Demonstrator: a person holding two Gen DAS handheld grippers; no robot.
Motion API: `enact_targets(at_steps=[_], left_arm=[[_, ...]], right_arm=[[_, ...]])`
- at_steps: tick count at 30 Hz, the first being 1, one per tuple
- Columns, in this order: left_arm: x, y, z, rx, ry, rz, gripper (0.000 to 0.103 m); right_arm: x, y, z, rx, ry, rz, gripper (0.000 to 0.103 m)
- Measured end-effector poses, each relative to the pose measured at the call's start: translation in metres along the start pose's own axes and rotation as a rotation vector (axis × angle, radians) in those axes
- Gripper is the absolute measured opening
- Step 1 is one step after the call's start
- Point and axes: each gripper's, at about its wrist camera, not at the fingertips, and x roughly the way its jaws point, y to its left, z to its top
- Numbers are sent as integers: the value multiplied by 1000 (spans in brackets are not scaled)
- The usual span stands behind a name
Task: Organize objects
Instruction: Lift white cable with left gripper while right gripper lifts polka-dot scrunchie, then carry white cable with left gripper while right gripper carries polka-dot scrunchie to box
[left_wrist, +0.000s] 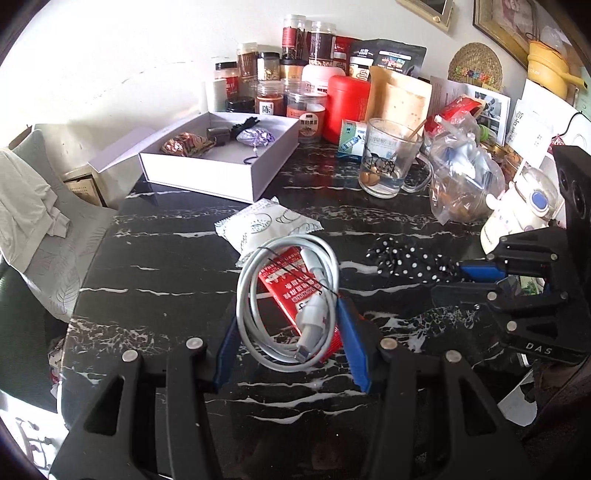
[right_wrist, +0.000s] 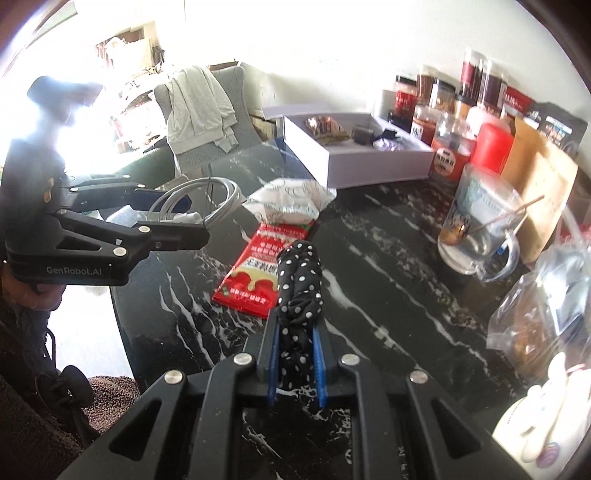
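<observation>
Both grippers are loaded, so the sorting looks to be in mid-run. In the left wrist view, the left gripper (left_wrist: 286, 325) is seen at lower centre with its jaws drawn in narrow on a coiled white cable (left_wrist: 284, 295), which is held lifted clear of the bench (left_wrist: 166, 258). A red packet (left_wrist: 295, 291) shows through the coil; from the right wrist view it is judged to be lying flat on the bench, not gripped.

In the right wrist view, at lower centre, the right gripper (right_wrist: 297, 354) is clamped tight on a black polka-dot hair tie (right_wrist: 301, 291), its fabric bunched between the blue pads and standing up past them.

The white box (left_wrist: 207, 173), at upper left of centre in the left view, is taken to be the place where things are collected. A few small things are already lying in it: a brown wrapped snack (left_wrist: 186, 144), a dark block, a black clip and a purple bundle, though the smaller ones are hard to name with the glare.

What is left: the cable and hair tie are yet to be set down, and a white snack pack (left_wrist: 264, 221) at frame centre and the red packet are lying loose on the bench. The glass mug (left_wrist: 391, 162) and the jars along the back wall are standing untouched; whether they belong to the job cannot be told.
</observation>
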Motion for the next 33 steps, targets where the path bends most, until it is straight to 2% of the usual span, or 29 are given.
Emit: enact_targets(at_steps=[6,16,33], left_arm=[[-16,8,9,-17,-20,40,48],[-32,24,37,-34,-49,58,48],[7,47,105,-24,-13,48,48]], right_arm=[[-17,2,15,-32,-51,-7,14],[-25,4,46,-78,-97,-4,14],[-3,-11,104,-122,-123,-4,14]])
